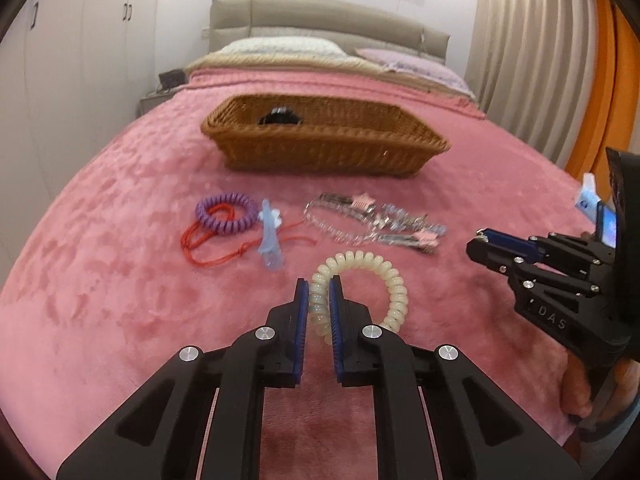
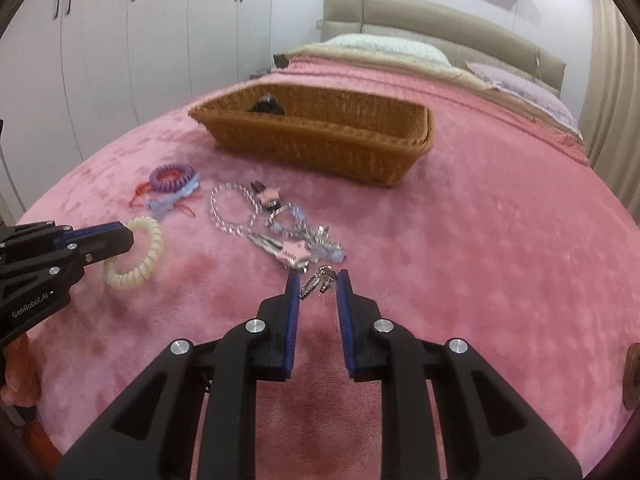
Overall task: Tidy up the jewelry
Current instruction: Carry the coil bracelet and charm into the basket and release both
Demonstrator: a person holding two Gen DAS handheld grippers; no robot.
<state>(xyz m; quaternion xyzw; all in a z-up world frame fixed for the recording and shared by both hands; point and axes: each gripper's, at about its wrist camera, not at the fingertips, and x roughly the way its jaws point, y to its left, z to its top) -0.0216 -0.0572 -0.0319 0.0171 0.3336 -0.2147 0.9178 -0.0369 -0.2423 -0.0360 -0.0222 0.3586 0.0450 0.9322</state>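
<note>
My left gripper (image 1: 320, 292) is shut on a cream spiral hair tie (image 1: 384, 276), its blue pads squeezing the coil's left side low over the pink blanket. From the right wrist view the same gripper (image 2: 130, 236) holds that tie (image 2: 148, 248) at the left. My right gripper (image 2: 319, 280) has a small silver earring (image 2: 318, 284) pinched between its tips. It shows at the right edge of the left wrist view (image 1: 478, 240), jaws close together. A brown wicker basket (image 1: 320, 136) stands beyond, with a black item (image 1: 280, 116) inside.
On the blanket lie a purple spiral tie (image 1: 226, 210), a red cord (image 1: 200, 240), a pale blue clip (image 1: 270, 240), a clear bead bracelet (image 1: 332, 224) and pink hair clips (image 2: 294, 250) tangled with silver pieces. Pillows and a headboard stand behind, wardrobes at the left.
</note>
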